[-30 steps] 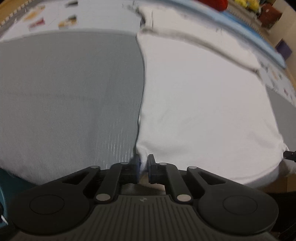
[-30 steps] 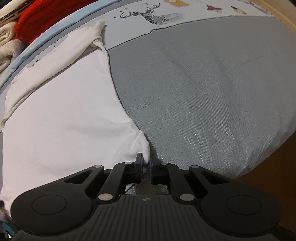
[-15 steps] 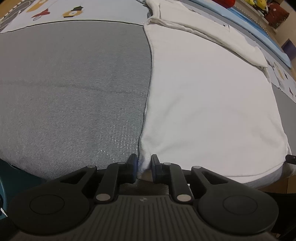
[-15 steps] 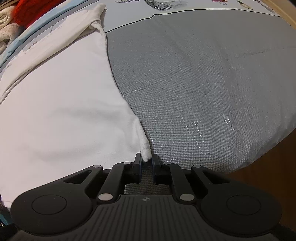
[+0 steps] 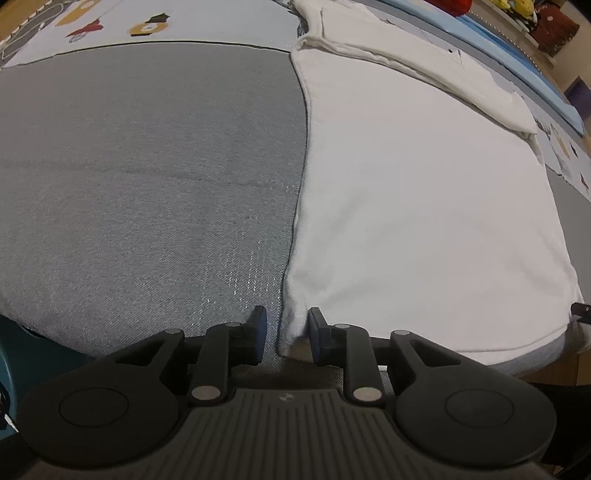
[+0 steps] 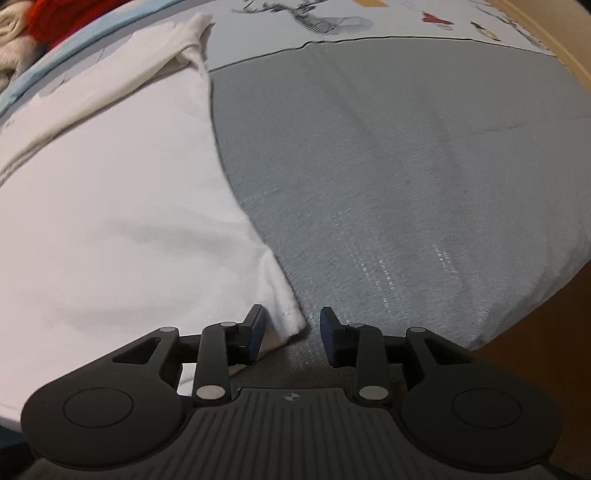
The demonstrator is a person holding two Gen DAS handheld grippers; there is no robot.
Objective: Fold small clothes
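Cloth lies flat ahead of both tools: a white garment (image 5: 424, 206) spread on a grey padded surface (image 5: 147, 184), one long edge running straight away from each gripper. At the far end a band of the same white fabric is turned back over the body, so a first fold appears already made.

The left gripper (image 5: 283, 334) points steeply down at the near corner on its side. Its jaws are opening, parted a modest way; the corner stands between them, resting against the right-hand pad and clear of the other, so nothing is pinched.

The right gripper (image 6: 291, 332) mirrors this at the opposite near corner (image 6: 284, 314). Its jaws are opening too, somewhat wider, and the corner lies just inside the left-hand pad on the grey cover, not clamped.

Holding both near corners at once keeps the hem square and taut while it is laid down; letting go of both together probably lets the edge settle without skewing. Beyond the grey surface a printed cover (image 6: 332, 18) shows.
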